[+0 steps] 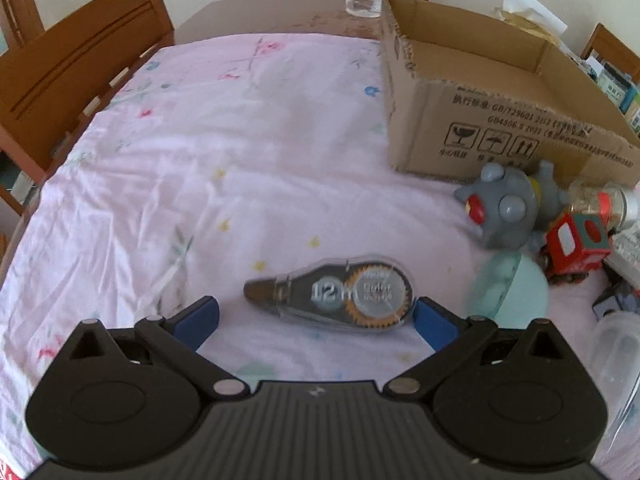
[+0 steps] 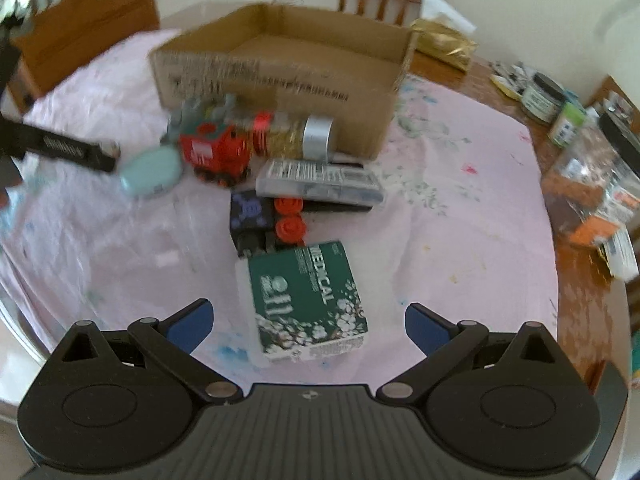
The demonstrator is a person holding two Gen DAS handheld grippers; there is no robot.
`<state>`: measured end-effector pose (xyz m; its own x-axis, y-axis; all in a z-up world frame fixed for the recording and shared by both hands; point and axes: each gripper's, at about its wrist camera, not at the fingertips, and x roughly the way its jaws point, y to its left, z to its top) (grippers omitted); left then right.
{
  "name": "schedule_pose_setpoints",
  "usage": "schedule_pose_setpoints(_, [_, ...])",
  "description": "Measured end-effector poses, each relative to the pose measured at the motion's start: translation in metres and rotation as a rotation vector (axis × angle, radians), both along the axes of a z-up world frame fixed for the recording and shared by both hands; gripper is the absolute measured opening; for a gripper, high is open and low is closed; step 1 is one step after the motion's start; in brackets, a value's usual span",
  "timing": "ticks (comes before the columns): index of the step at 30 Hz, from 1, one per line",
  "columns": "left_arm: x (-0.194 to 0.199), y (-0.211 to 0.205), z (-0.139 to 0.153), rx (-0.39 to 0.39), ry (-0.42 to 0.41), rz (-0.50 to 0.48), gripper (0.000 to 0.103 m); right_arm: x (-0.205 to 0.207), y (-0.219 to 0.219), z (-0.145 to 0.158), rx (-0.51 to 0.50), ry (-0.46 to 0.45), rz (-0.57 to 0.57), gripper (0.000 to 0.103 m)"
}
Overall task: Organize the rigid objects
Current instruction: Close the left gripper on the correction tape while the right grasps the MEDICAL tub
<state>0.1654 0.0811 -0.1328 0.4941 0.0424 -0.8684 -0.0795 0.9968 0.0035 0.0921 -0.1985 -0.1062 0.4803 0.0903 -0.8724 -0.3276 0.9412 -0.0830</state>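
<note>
1. My left gripper (image 1: 318,314) hangs low over the pink flowered cloth (image 1: 200,160) that covers the tabletop, its blue fingers (image 1: 200,320) spread wide apart with nothing clamped.
2. Between those fingers lies the correction tape dispenser (image 1: 332,294) — flat on its side, pointed tip toward my left, its round end just beside the right-hand finger; I cannot tell whether they touch.
3. Further out on my right stands the open cardboard box (image 1: 480,120), and what I can see of its inside is bare.
4. In front of the box sits a cluster: a grey toy figure (image 1: 504,208) lying down, a red toy train (image 1: 576,248) beside it, a small jar with a silver cap (image 1: 604,200), and a pale teal round case (image 1: 508,292) nearest to me.
5. My right gripper (image 2: 308,324) also has its fingers (image 2: 192,324) wide apart and empty.
6. Between them rests a green box marked MEDICAL (image 2: 308,304) — flat on the cloth, touching neither finger.
7. Beyond it lie a black block with two red knobs (image 2: 260,220) and a long grey remote-like piece (image 2: 320,182); past those, the train, the jar and the teal case huddle against the box's front wall.
8. This view is blurred, so finer detail escapes me.
</note>
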Motion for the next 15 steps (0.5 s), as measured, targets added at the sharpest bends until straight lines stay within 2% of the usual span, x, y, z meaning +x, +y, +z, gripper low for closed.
schedule_pose_setpoints(5, [-0.008, 0.0, 0.001, -0.002, -0.001, 0.004, 0.103, 0.015, -0.006, -0.025, -0.033, 0.053, 0.011, 0.103])
schedule_pose_setpoints(9, [-0.011, 0.001, 0.001, -0.002, -0.018, 0.008, 0.103, 0.027, -0.022, -0.03, 0.059, 0.079, -0.026, 0.103])
schedule_pose_setpoints(15, [-0.014, -0.003, 0.001, 0.004, -0.05, 0.036, 0.103, 0.027, -0.029, -0.034, 0.068, 0.025, -0.021, 0.103])
